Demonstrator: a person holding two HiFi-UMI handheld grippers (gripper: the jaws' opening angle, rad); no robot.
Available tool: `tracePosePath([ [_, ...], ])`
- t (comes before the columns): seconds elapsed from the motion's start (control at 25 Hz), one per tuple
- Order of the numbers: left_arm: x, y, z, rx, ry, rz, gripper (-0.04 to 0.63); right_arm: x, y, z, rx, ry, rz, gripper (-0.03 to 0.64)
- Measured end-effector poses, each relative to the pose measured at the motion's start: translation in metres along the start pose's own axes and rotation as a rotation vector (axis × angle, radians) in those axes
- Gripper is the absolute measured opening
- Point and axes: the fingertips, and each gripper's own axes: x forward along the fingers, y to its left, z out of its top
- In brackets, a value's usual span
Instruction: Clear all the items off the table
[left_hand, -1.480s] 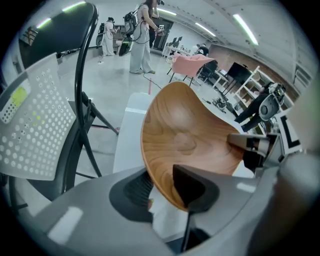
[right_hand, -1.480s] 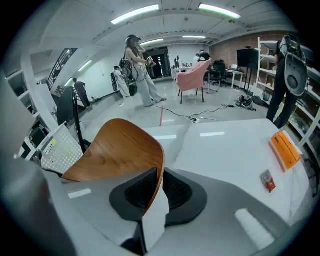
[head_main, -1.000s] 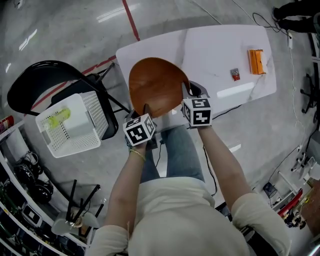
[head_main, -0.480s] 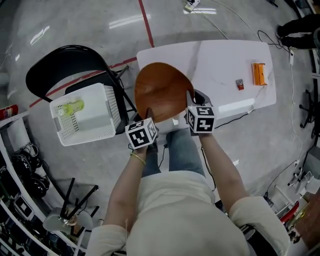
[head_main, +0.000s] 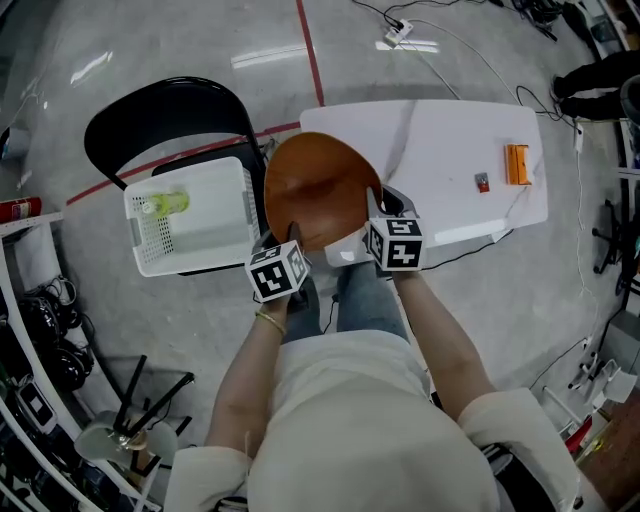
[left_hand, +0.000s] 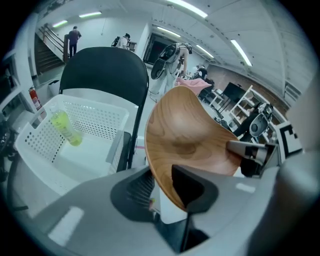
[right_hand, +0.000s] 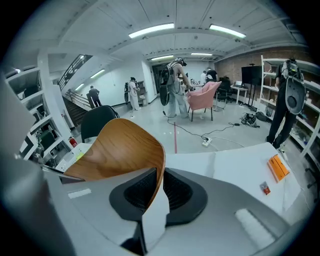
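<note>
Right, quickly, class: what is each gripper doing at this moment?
Left gripper: shut on the rim of the wooden bowl.
Right gripper: shut on the wooden bowl too, opposite rim.

Both forearms reach forward and down. The left gripper (head_main: 288, 228) clamps the near left rim of the wooden bowl (head_main: 318, 185). The right gripper (head_main: 373, 203) clamps its right rim, jaws almost together.

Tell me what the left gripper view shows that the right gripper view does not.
Left gripper view only: the inside of the white basket, a green bottle lying in it; the right view catches a sliver. Right gripper view only: the white table with an orange box and a small red item. Both: the wooden bowl, left claw and right claw each shut on its rim, and the black chair.
</note>
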Motion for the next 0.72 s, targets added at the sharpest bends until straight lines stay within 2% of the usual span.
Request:
tracePosePath([
  [0.72,-0.077,0.117,0.008,-0.140,-0.073,0.093,0.114,0.014,0.144,0.024,-0.125,0.010,0.149,0.041],
])
